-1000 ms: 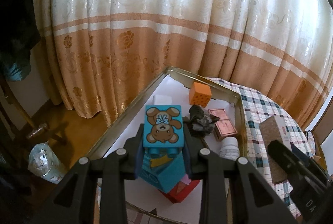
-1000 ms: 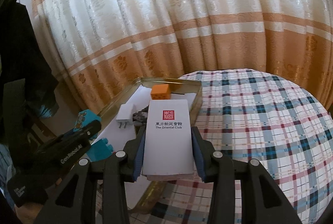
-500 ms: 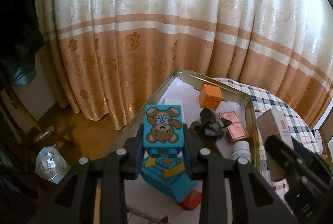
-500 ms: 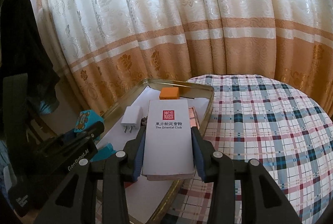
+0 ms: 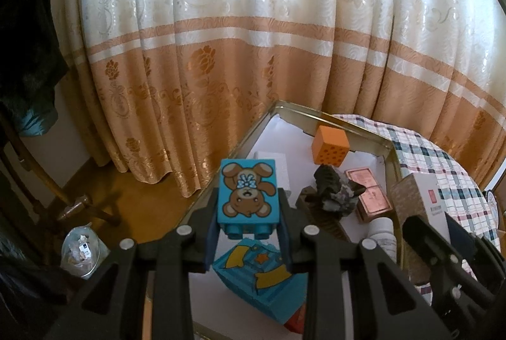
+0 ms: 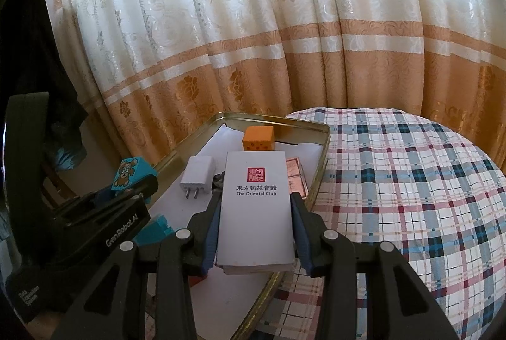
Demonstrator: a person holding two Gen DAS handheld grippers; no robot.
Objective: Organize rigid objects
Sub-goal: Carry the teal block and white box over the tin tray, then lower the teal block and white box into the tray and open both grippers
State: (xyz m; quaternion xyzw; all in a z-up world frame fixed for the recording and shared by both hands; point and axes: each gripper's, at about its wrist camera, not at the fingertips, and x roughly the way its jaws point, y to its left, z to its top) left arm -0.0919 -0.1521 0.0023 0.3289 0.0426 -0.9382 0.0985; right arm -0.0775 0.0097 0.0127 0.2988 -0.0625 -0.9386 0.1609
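Note:
My left gripper (image 5: pixel 248 213) is shut on a blue toy brick with a bear picture (image 5: pixel 249 193), held above the gold tin tray (image 5: pixel 332 118). Under it in the tray lies another blue block with yellow shapes (image 5: pixel 262 276). My right gripper (image 6: pixel 255 215) is shut on a white box printed "The Oriental Club" (image 6: pixel 256 207), over the tray's right side (image 6: pixel 322 156). From the right wrist view the left gripper (image 6: pixel 139 185) and its bear brick (image 6: pixel 129 172) show at the left. An orange cube (image 5: pixel 330 150) (image 6: pixel 258 137) sits at the tray's far end.
The tray also holds a white plug adapter (image 6: pixel 196 175), a dark crumpled object (image 5: pixel 335 191), copper-coloured boxes (image 5: pixel 368 193) and a white bottle (image 5: pixel 384 232). A plaid tablecloth (image 6: pixel 411 188) covers the round table. Curtains (image 5: pixel 253 39) hang behind. A bin (image 5: pixel 80 248) stands on the floor at left.
Both views have shifted slightly, with the tray now sitting further right in each. Both grips are unchanged.

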